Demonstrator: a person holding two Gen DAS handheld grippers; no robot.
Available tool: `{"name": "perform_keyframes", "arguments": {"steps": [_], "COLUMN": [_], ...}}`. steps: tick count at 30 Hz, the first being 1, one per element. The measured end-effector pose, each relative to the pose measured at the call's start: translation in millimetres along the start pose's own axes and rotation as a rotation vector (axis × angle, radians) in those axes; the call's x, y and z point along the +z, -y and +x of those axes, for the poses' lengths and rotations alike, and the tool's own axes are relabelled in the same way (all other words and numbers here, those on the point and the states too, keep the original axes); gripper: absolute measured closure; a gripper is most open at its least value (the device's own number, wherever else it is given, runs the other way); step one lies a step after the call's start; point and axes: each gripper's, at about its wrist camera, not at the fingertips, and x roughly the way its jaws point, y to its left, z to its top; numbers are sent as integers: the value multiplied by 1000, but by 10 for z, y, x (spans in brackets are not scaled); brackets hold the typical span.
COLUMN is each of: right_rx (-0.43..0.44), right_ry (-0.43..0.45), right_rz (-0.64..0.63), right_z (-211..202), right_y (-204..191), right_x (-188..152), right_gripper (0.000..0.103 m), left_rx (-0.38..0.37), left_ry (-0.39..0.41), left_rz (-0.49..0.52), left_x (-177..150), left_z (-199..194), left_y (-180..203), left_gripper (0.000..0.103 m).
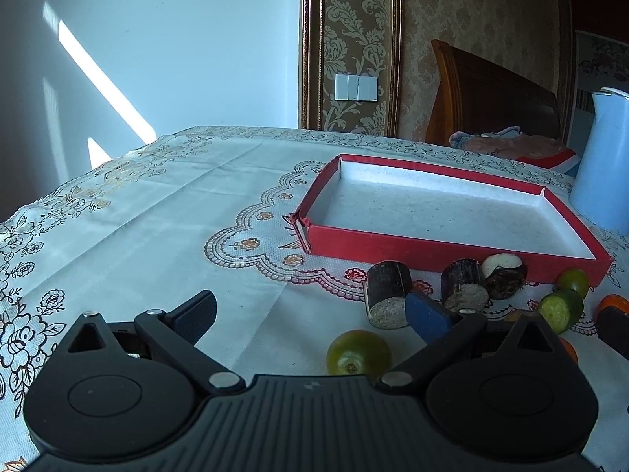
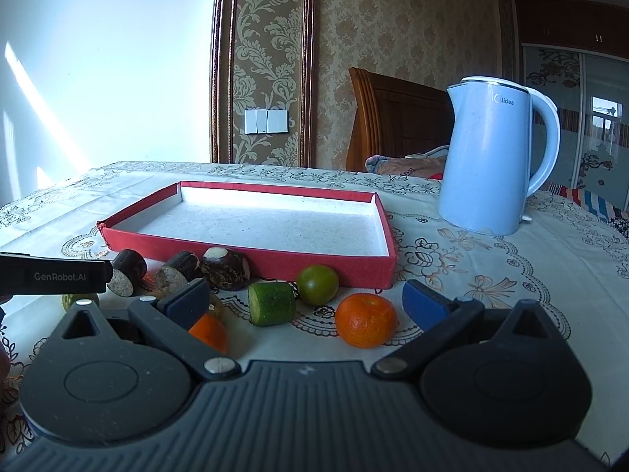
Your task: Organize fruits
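The left gripper [image 1: 314, 314] is held wide open, with a green fruit [image 1: 358, 352] seen at its five o'clock.

A: Daylight is streaking diagonally across the white wall [image 1: 157, 47] at the upper left of both views, glaring almost blown out in the right wrist view.

B: Fisheye distortion is bending the edges and darkening the corners; the tray floor [image 2: 267, 220] is catching bright light, and everything is staying fairly sharp.

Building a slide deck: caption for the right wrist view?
Open right gripper hovers over an orange and cucumber piece before an empty red tray.
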Motion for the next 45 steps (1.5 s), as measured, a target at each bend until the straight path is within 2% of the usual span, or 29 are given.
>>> {"name": "perform_keyframes", "arguments": {"steps": [35, 41, 45], "right_rx": [3, 31, 51], "right_ry": [7, 2, -28], "right_rz": [20, 61, 20], "right_z": [-17, -10, 11], "right_y": [46, 114, 112], "right_x": [13, 21, 31], "right_gripper": [0, 0, 0], "left_rx": [-13, -29, -39], "left_ry": [9, 9, 8], "left_rz": [-10, 4, 5], "left_x": [4, -1, -4], "left_z": [-29, -29, -31], "left_y": [-18, 11, 13], "left_gripper": [0, 0, 0]}}
